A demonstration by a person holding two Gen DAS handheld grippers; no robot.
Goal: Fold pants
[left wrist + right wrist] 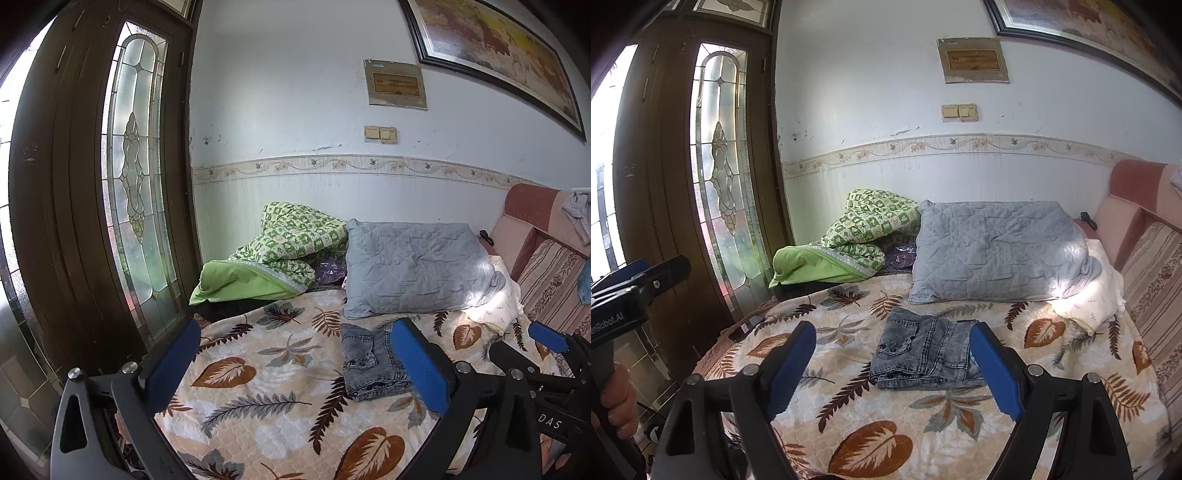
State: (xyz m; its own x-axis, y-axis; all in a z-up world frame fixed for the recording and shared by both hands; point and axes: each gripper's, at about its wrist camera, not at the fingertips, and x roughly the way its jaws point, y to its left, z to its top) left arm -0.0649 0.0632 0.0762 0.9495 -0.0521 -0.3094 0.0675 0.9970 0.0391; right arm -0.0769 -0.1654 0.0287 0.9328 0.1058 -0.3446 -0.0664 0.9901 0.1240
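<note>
Both grippers spread wide, nothing gripped: left gripper (pixel 299 363), right gripper (pixel 894 363), held above bedspread (pixel 871 417). Jeans (pixel 923 354) seen folded into compact bundle, laid flat on bedspread just before grey pillow (pixel 997 251). Green quilt (pixel 849 247) bunched left of pillow, by door (pixel 716 177).

painting (pixel 495 48) cropped by frame edge
</note>
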